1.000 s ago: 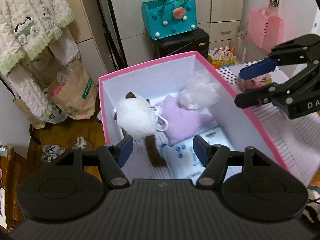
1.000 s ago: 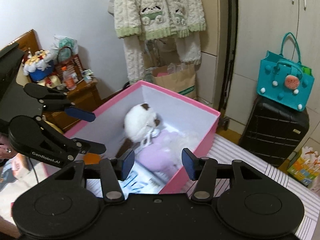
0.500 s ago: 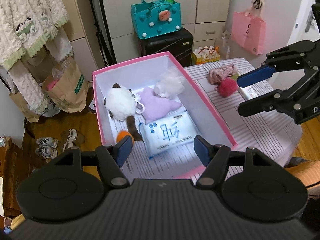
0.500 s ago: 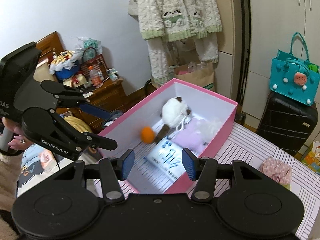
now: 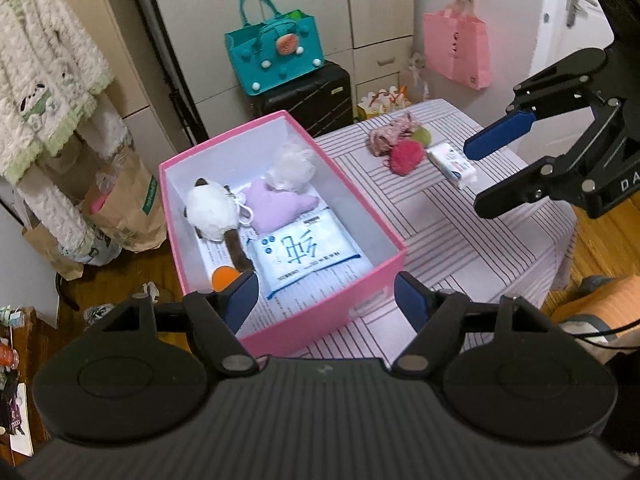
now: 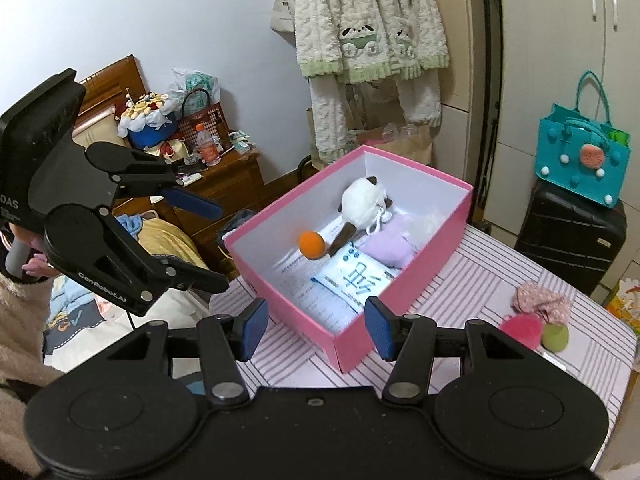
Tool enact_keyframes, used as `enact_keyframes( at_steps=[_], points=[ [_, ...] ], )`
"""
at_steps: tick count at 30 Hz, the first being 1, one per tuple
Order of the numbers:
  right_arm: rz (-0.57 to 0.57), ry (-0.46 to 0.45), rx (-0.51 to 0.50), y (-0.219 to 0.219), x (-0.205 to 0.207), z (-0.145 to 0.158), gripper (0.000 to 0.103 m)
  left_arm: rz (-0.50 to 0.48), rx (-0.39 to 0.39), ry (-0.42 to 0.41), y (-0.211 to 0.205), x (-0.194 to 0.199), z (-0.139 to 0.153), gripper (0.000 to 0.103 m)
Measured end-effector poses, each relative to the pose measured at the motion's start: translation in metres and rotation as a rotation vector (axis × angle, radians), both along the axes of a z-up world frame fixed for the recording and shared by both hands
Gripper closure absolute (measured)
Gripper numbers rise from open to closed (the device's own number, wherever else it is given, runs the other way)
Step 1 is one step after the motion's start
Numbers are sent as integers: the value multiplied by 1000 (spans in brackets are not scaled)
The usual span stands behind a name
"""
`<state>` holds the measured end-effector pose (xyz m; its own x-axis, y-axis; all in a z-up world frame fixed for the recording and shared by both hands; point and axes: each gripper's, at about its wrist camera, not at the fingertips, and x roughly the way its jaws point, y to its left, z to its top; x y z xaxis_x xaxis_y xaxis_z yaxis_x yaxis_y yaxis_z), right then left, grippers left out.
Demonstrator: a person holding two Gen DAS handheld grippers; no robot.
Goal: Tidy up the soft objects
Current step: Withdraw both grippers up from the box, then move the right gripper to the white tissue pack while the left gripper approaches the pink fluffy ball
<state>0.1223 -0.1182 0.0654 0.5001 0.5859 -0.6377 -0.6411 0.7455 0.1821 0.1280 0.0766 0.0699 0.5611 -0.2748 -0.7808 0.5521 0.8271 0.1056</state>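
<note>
ok, both our grippers, left gripper (image 5: 325, 294) and right gripper (image 6: 316, 328), gape empty. pink pom-pom (image 5: 407, 152) at 1 o'clock of pink box (image 5: 280, 326): light, squashy, pinch its middle.

Both grippers farther back from the pink box (image 5: 362, 264), orange ball (image 6: 312, 244) newly inside.

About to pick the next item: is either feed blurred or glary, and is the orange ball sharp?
Left wrist view: sharp, fisheye bend at the edges, the pink box floor brightly lit, the orange ball partly hidden behind a finger. Right wrist view: the ball is smeared, the rest crisp, corners vignetted black.
</note>
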Motion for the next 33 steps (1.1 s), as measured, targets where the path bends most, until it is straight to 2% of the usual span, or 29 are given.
enact_keyframes(
  at_steps=[12,20,25,30,33],
  points=[
    [-69,17,-14,-38,-32,-23,40,-89,20,32,-33,-18,-17,21],
    [-160,53,3,-75,-44,-60,39,-165,10,43,-68,-13,-42,19],
    [-224,67,7,-99,-44,-81,39,-179,-57,64,-88,-2,-54,19],
    [-289,12,12,-120,-40,-105,35,-145,-120,-5,-107,6,-61,18],
    [-346,-34,17,-128,-35,-121,35,-134,-188,-29,-117,14,-61,18]
  ],
)
